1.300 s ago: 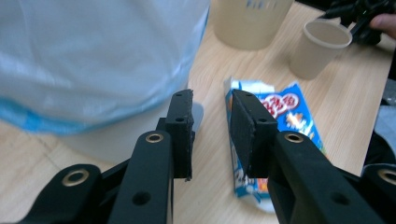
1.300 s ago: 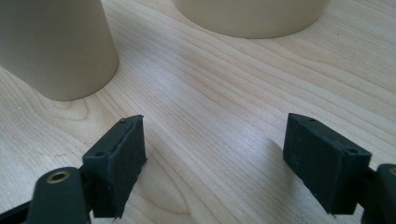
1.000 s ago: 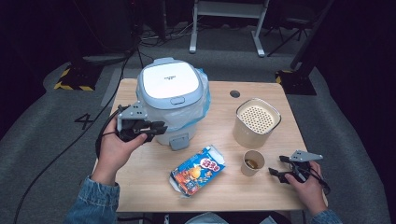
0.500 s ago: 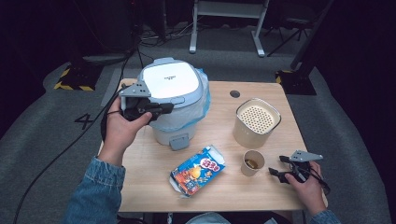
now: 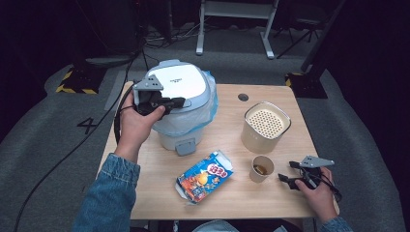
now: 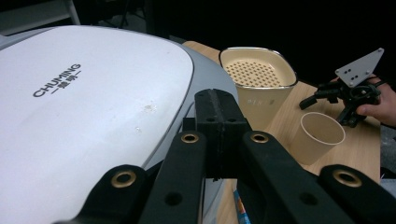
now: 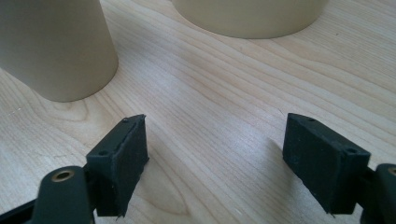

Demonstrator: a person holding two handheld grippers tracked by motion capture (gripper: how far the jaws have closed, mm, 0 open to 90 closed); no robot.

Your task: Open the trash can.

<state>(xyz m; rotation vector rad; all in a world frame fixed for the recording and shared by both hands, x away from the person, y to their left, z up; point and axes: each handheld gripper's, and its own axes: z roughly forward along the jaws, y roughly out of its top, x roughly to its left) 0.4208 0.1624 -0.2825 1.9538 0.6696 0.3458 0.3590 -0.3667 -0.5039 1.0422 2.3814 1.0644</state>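
At about ten o'clock on the table (image 5: 227, 198) stands the lidded bin (image 5: 181, 104), a grey-and-white one marked CHUMING with a pale blue bag liner pinched under its rim; its lid is down, so what it holds cannot be seen. The left gripper (image 5: 169, 103) hovers over the lid's left edge with its fingers pressed together on nothing, probably poised to press or lift the lid. Toward six o'clock lies a colourful snack packet (image 5: 204, 176), flat and apart from both grippers. At three o'clock sits the cream canister (image 5: 266, 126) with a perforated insert on top (contents below hidden). Just in front of it stands a paper cup (image 5: 261, 168) with a little brownish residue inside. At four o'clock the right gripper (image 5: 289, 179) rests low near the table, fingers spread wide, facing the cup.
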